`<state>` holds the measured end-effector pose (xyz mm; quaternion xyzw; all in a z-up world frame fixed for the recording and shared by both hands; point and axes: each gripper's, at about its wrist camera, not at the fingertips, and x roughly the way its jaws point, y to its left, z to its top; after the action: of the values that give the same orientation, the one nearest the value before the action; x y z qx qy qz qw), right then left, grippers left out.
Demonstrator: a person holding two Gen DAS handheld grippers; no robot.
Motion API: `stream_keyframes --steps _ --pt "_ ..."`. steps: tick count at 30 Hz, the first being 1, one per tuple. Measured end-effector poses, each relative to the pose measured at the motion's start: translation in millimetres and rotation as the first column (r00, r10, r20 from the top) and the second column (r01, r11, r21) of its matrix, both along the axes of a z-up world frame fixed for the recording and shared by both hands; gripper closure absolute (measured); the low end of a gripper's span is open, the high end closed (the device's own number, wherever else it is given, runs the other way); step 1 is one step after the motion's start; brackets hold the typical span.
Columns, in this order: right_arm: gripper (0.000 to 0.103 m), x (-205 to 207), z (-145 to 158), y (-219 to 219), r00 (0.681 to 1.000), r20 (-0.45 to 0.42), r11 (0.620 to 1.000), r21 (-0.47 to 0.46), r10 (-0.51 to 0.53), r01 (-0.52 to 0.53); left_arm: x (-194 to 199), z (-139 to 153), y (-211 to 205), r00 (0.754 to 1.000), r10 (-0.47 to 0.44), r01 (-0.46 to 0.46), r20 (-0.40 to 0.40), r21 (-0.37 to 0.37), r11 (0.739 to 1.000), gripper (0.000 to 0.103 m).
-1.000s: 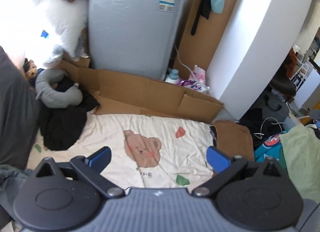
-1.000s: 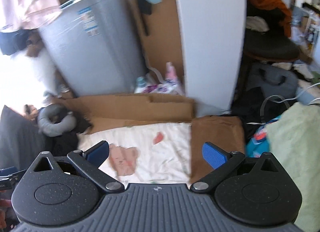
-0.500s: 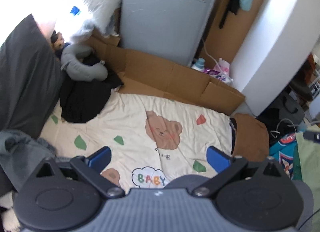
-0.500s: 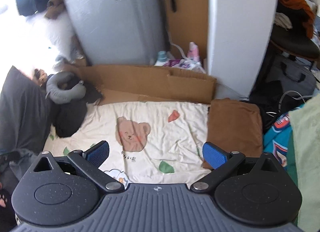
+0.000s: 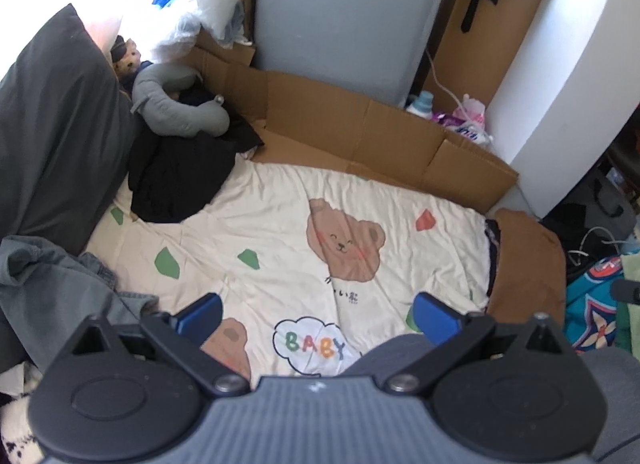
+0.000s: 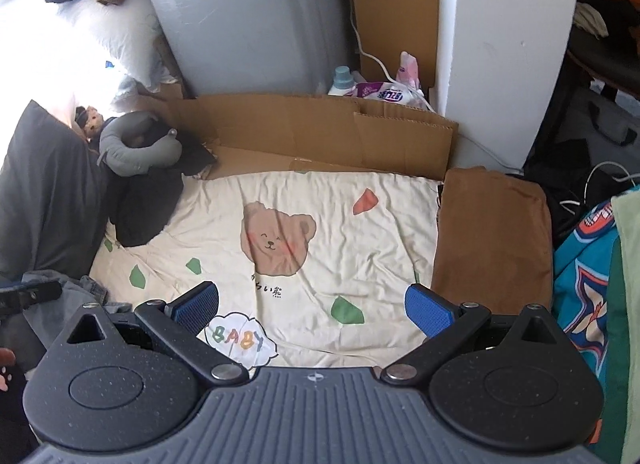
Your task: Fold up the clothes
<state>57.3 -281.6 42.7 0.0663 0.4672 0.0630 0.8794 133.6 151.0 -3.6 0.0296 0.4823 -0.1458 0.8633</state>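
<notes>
Both grippers hang over a cream bear-print blanket (image 5: 280, 232), jaws spread wide and holding nothing. The left gripper (image 5: 318, 314) has grey-green denim clothing (image 5: 52, 288) crumpled at its 9 o'clock and a black garment (image 5: 180, 180) at 11 o'clock. From the right gripper (image 6: 312, 304), a folded brown cloth (image 6: 492, 232) lies at 2 o'clock, touching the blanket's edge.

You have cardboard (image 6: 320, 132) standing along the blanket's (image 6: 320, 224) far edge, a neck pillow (image 6: 136, 148) at its far left corner, bottles (image 6: 344, 82) behind the cardboard.
</notes>
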Motion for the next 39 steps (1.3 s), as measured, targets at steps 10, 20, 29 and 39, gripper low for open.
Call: stream_keyframes --steps 10,20,29,39 --pt "0.001 -3.7 -31.5 -1.2 0.999 -0.041 0.999 -0.039 0.012 -0.014 -10.9 -27.7 -28.8 0.998 0.035 -0.033 -0.046 0.038 0.999 0.001" --pt "0.001 -12.7 -41.2 -4.6 1.0 -0.002 0.999 -0.048 -0.012 0.012 -26.3 -37.6 -54.9 0.998 0.026 -0.022 -0.061 0.071 0.997 0.001" --pt "0.001 -23.1 -40.4 7.5 0.999 0.01 0.994 -0.1 0.032 -0.031 -40.9 -40.7 -66.5 0.998 0.019 -0.014 -0.054 0.075 0.997 0.001" --pt "0.001 -12.4 -50.4 18.3 0.995 -0.061 0.99 -0.119 0.074 -0.081 -36.8 -48.2 -80.5 0.998 0.017 -0.01 -0.063 0.104 0.995 0.001"
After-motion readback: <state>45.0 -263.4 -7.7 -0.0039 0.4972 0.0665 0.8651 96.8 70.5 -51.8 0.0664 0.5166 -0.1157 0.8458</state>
